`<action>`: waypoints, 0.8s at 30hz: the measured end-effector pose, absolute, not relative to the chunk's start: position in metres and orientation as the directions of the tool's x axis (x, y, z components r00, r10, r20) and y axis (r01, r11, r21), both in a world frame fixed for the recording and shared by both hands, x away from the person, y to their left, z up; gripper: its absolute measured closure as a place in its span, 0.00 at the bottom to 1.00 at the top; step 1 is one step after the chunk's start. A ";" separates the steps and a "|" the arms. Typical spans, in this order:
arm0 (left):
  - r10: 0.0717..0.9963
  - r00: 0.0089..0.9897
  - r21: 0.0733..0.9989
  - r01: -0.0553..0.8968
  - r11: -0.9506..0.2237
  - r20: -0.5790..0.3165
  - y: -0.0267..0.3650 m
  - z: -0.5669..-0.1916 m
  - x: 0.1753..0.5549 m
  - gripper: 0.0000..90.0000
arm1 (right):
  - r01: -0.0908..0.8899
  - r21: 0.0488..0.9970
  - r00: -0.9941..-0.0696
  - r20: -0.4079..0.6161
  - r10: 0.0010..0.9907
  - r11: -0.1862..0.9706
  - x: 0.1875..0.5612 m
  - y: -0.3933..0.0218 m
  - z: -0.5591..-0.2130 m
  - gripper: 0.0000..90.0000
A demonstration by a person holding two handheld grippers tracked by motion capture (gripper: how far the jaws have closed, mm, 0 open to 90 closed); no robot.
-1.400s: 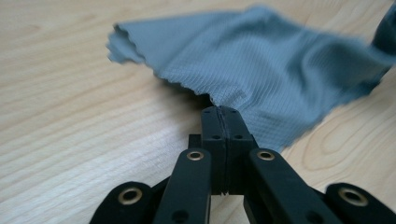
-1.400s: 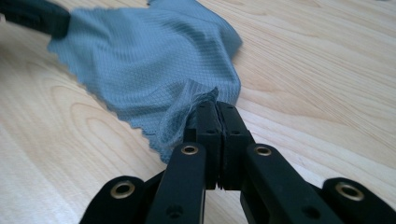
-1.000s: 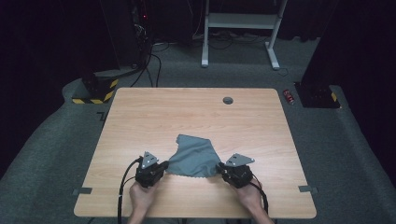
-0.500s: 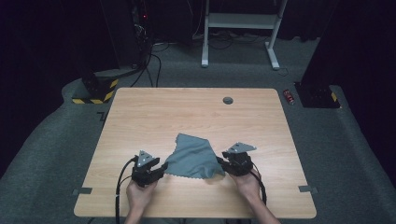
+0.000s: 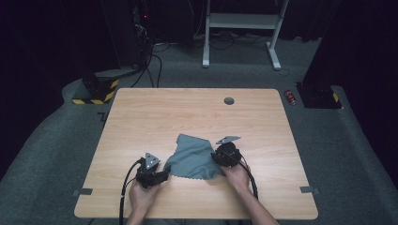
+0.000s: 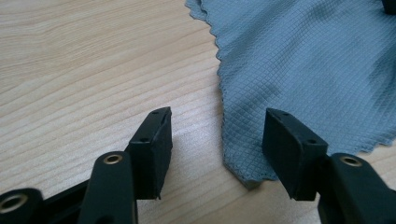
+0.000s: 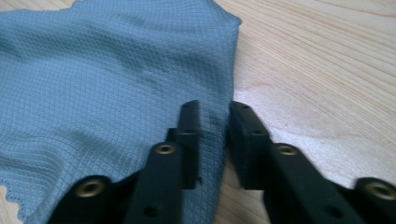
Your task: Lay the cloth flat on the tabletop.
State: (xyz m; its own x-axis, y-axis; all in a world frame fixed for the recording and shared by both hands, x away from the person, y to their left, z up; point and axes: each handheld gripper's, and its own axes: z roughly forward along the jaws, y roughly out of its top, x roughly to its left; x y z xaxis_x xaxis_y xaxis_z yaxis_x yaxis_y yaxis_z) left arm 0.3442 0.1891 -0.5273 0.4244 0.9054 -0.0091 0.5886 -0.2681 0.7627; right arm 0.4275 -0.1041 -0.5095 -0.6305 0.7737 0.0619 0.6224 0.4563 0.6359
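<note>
High view: a grey cloth lies crumpled on the near half of the wooden table, between the two hands. The left gripper sits low at the cloth's near-left corner, its cable curling back toward the person. The right gripper is up against the cloth's right edge, grey plate on top, hand behind it. Far across the table, a small dark grommet sits near the back edge, well apart from the action.

Left gripper view: jaws spread wide, and they've just been opening. The left gripper hangs over the cloth's near corner; that corner lies flat on the table in the gap, closer to the right-hand jaw, and I can't tell whether that jaw brushes it. No pinch here. The scalloped hem runs away up the frame, bare wood to its left.

Right gripper view: jaws narrow, and they've just been closing. The right gripper has a fold of the cloth along its edge between the pads, a slim strip of fabric showing in the gap. The pads look to be on it, pinching that edge. The rest of the cloth spreads off to the left, rumpled, with bare table on the right.
</note>
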 end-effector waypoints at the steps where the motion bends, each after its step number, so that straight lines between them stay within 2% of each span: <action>1: 0.905 0.426 0.762 0.589 -0.269 -0.010 0.189 -0.527 0.344 0.46 | 0.616 0.634 -0.636 0.049 0.770 0.468 0.428 -0.103 -0.509 0.90; 4: 0.900 0.436 0.760 0.588 -0.277 -0.009 0.189 -0.527 0.345 0.43 | 0.607 0.628 -0.652 0.043 0.757 0.488 0.427 -0.101 -0.509 0.98; 12: 0.899 0.438 0.760 0.585 -0.282 -0.005 0.189 -0.527 0.345 0.41 | 0.534 0.706 -0.687 0.041 0.726 0.466 0.418 -0.094 -0.481 0.99; 18: 0.899 0.438 0.760 0.586 -0.282 -0.004 0.189 -0.527 0.345 0.41 | 0.414 0.725 -0.785 -0.023 0.620 0.550 0.399 -0.061 -0.468 0.99; 24: 0.899 0.437 0.760 0.587 -0.281 -0.005 0.189 -0.527 0.345 0.41 | 0.323 0.659 -0.874 -0.067 0.480 0.680 0.381 -0.021 -0.490 0.98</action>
